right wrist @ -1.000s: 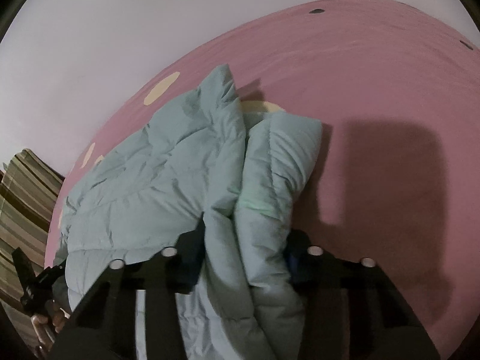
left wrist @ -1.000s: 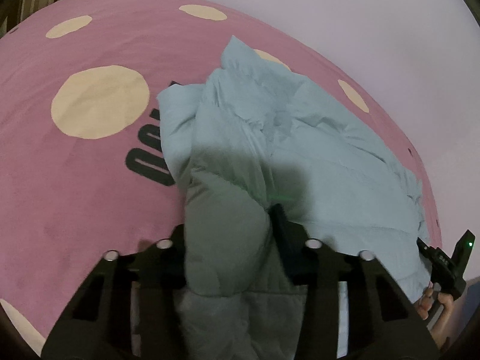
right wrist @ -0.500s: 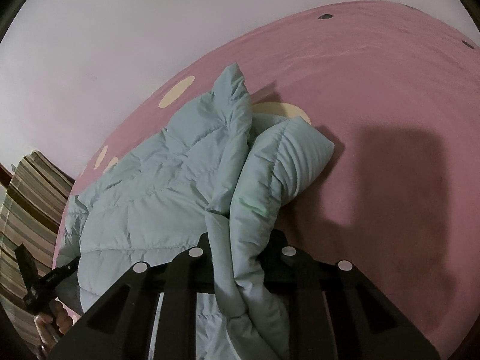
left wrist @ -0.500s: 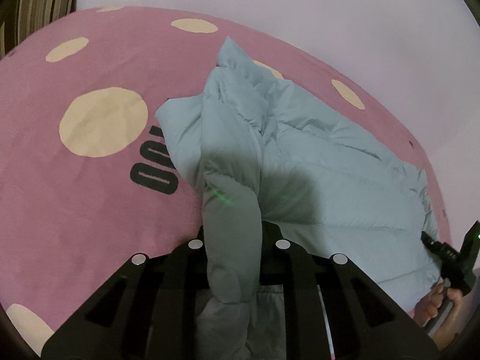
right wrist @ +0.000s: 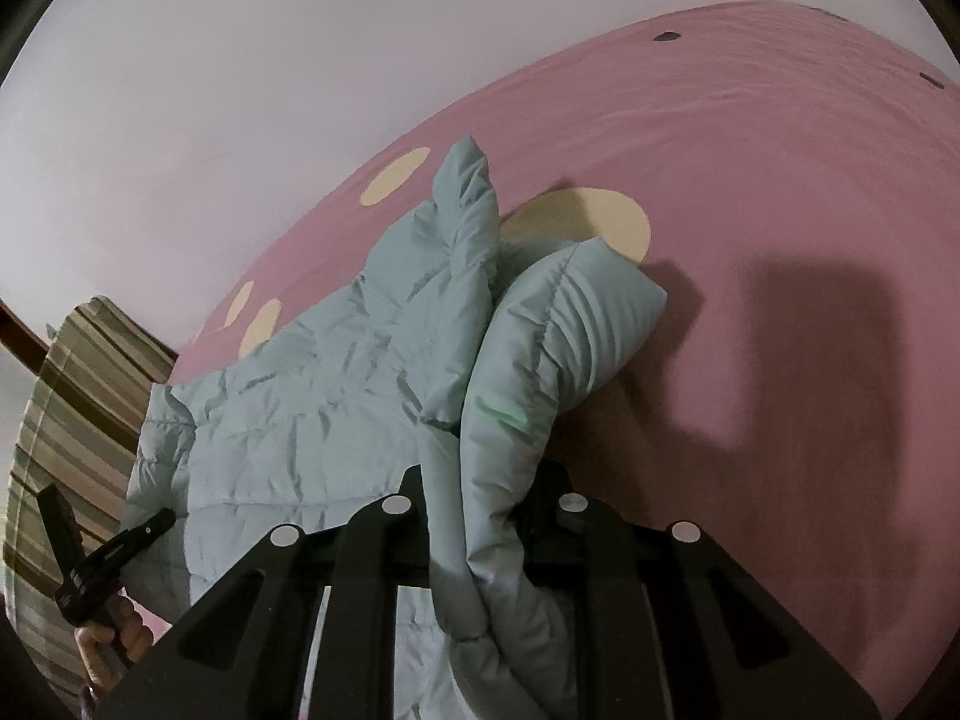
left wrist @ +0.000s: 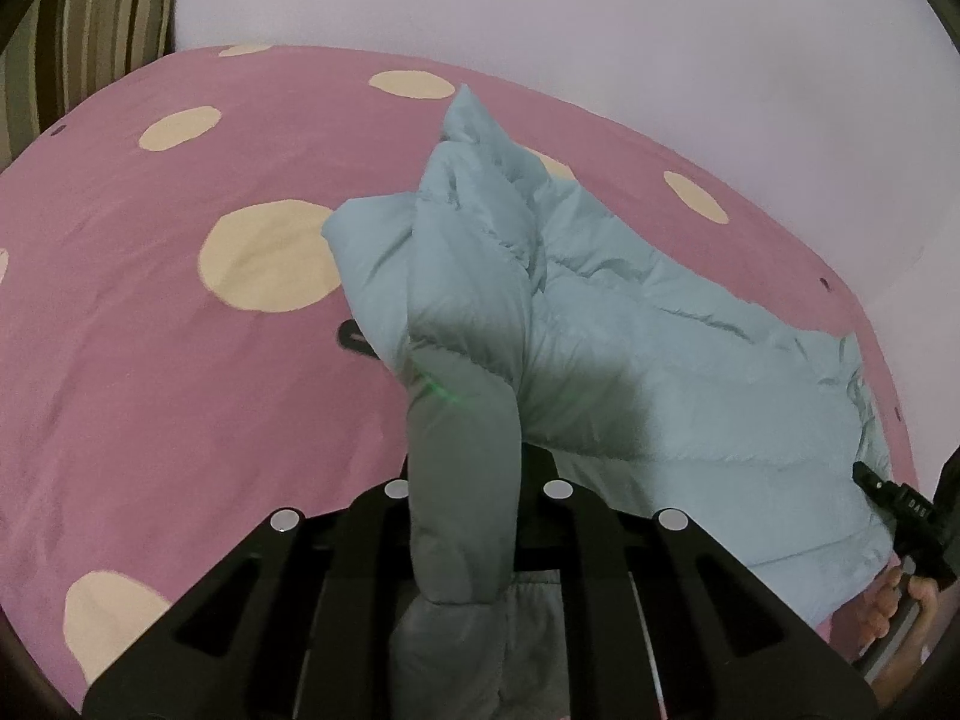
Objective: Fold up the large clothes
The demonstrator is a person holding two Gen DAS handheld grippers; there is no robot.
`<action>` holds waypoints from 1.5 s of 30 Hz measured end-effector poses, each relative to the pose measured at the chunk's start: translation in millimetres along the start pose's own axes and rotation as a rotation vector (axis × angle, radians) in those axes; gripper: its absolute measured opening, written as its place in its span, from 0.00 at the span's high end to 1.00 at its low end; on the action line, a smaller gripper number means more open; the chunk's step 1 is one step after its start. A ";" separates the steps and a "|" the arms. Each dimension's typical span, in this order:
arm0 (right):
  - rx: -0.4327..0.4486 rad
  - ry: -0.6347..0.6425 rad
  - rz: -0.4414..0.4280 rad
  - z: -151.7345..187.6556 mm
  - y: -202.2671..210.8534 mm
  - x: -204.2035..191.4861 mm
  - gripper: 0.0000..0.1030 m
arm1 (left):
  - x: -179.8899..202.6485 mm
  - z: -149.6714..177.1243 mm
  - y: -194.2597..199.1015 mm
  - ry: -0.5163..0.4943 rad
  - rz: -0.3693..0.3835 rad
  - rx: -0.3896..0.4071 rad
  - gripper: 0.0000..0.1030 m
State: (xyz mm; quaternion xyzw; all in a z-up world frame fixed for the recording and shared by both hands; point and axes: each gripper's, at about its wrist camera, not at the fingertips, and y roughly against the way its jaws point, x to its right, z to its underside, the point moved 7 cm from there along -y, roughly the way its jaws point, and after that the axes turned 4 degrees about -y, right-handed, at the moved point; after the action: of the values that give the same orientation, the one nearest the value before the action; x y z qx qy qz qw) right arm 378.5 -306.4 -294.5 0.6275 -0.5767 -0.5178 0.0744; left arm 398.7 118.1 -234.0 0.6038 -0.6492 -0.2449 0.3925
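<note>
Hand-held gripper x2: left [left wrist: 465,468] & right [right wrist: 480,480] each pinching 1 puffer jacket [left wrist: 630,348] | 1 pink bedspread [left wrist: 150,360]

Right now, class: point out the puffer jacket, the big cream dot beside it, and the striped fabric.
puffer jacket [left wrist: 630,360], left wrist view, its quilted body.
cream dot [left wrist: 264,264], left wrist view, its middle.
striped fabric [right wrist: 78,372], right wrist view, its striped surface.

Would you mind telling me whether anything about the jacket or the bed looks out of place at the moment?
Nothing looks damaged or spilled. The pale blue puffer jacket lies bunched and creased on the pink dotted bedspread, a fold pinched in each gripper, left and right.
</note>
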 end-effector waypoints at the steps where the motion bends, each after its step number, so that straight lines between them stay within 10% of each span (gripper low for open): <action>1: -0.001 0.002 -0.010 2.1 3.8 -2.4 0.86 | -2.2 1.7 5.9 0.006 0.004 0.002 0.91; 28: -0.081 0.001 -0.082 110.1 78.3 5.8 0.86 | -65.7 140.0 133.2 0.058 0.039 -0.037 0.91; 45: -0.087 -0.011 -0.069 95.2 16.1 -7.8 0.81 | -75.9 179.0 121.4 0.042 0.003 -0.056 0.81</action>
State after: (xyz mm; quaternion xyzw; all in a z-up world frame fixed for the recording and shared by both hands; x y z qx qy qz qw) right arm 299.7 -257.4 -322.2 0.6403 -0.5321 -0.5482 0.0804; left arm 179.9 182.6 -256.5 0.5965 -0.6346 -0.2496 0.4232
